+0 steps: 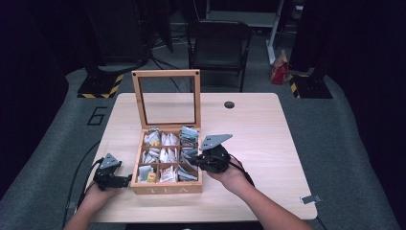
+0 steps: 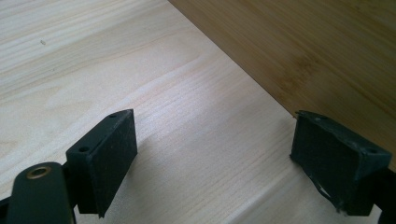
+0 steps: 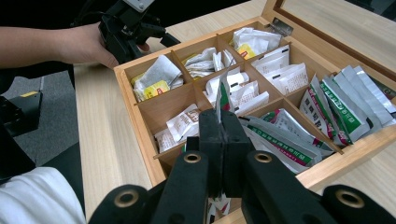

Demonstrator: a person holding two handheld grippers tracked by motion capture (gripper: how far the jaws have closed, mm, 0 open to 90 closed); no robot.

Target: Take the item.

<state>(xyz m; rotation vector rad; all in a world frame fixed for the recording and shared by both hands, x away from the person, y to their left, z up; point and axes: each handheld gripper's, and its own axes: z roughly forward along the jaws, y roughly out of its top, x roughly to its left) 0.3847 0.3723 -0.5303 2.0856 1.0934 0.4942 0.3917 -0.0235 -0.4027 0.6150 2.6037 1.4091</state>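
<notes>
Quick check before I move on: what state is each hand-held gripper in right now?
Left hand-held gripper: open, holding nothing, beside the wooden tea box.
Right hand-held gripper: closed on a tea packet over the box.

This place looks like a recording studio or a robotics lab, not a home. The light wooden bench [image 1: 268, 139] stands alone on a grey carpet floor [image 1: 344, 143], and dark black curtains [image 1: 364, 43] close the space on both sides. Two stand bases with yellow-black hazard stripes [image 1: 100, 86] rest on the floor beside the bench. A number "6" [image 1: 97, 115] is marked on the carpet, like a station number. Behind the bench there is a black folding chair [image 1: 218, 45], with cables [image 1: 163, 57] lying on the floor near it.
</notes>
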